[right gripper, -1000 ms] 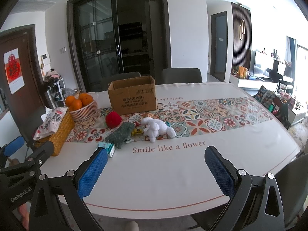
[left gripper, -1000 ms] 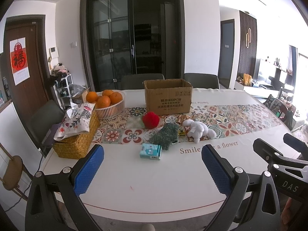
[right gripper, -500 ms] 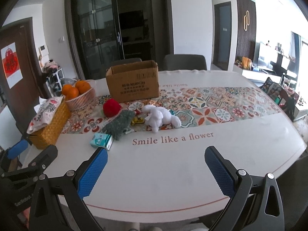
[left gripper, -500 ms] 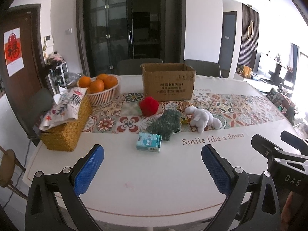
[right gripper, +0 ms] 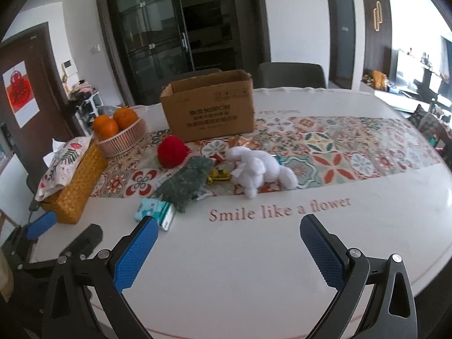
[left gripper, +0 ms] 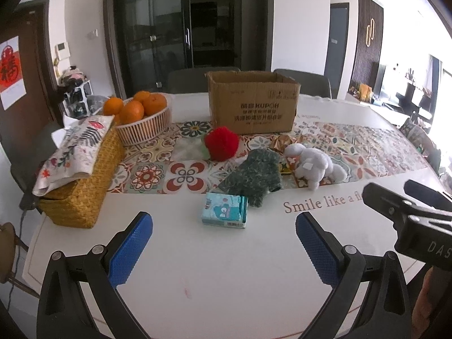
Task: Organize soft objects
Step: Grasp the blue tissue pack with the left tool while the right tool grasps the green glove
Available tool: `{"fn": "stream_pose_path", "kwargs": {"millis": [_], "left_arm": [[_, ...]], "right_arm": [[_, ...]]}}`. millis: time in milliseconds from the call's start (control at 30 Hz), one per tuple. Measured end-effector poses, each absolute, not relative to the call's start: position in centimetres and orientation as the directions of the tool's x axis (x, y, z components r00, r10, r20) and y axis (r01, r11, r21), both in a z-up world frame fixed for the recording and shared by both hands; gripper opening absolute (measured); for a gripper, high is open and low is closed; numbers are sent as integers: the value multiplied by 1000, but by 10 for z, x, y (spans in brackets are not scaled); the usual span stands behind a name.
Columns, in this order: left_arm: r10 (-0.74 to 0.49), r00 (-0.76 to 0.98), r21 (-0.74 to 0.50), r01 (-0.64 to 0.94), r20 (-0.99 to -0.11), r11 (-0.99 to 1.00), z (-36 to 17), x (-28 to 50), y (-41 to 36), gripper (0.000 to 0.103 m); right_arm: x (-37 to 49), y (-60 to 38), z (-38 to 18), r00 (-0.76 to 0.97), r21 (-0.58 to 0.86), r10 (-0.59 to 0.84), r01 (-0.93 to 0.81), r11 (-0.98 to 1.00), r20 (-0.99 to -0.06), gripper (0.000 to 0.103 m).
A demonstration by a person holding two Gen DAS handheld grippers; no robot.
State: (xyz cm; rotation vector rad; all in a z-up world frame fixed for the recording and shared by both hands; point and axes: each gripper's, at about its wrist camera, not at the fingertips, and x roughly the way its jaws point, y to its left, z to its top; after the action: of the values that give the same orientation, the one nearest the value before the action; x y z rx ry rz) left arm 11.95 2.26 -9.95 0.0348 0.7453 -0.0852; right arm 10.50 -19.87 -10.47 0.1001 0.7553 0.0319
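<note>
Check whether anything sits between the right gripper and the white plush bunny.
Nothing visible does. The right gripper is open over bare table, and only the printed lettering lies between it and the white plush bunny.

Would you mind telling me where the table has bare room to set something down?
Bare: the white strip between the grippers and the tissue pack, and right of the plush rabbit. Crowded: red pompom, green glove, rabbit before the cardboard box.

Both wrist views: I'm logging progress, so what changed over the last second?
Both grippers moved forward over the table toward the toys: left gripper and right gripper are open and empty. Nothing was grasped or released. The white plush rabbit, green glove, red pom-pom and cardboard box stayed put.
</note>
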Motion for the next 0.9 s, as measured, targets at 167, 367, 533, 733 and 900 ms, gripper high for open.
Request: {"fn": "stream_pose_path", "kwargs": {"millis": [167, 367, 533, 733, 900], "left_arm": [[-63, 714, 22, 109, -697, 994, -120, 140, 23, 103], [-87, 679, 3, 130, -729, 992, -141, 162, 23, 103], [-108, 642, -31, 130, -759, 991, -157, 183, 25, 103], [-125, 606, -59, 129, -786, 990, -177, 202, 26, 102], [-142, 575, -74, 140, -806, 987, -194, 219, 24, 99]], "right_arm": [[132, -191, -119, 712, 136, 122, -38, 990, -692, 101], [170, -188, -142, 669, 210, 221, -98, 973, -710, 85], [197, -187, -164, 620, 312, 312, -113, 943, -719, 75], [220, -182, -188, 567, 372, 371, -120, 920, -736, 67], [239, -182, -203, 541, 419, 409, -112, 901, -735, 62]]}}
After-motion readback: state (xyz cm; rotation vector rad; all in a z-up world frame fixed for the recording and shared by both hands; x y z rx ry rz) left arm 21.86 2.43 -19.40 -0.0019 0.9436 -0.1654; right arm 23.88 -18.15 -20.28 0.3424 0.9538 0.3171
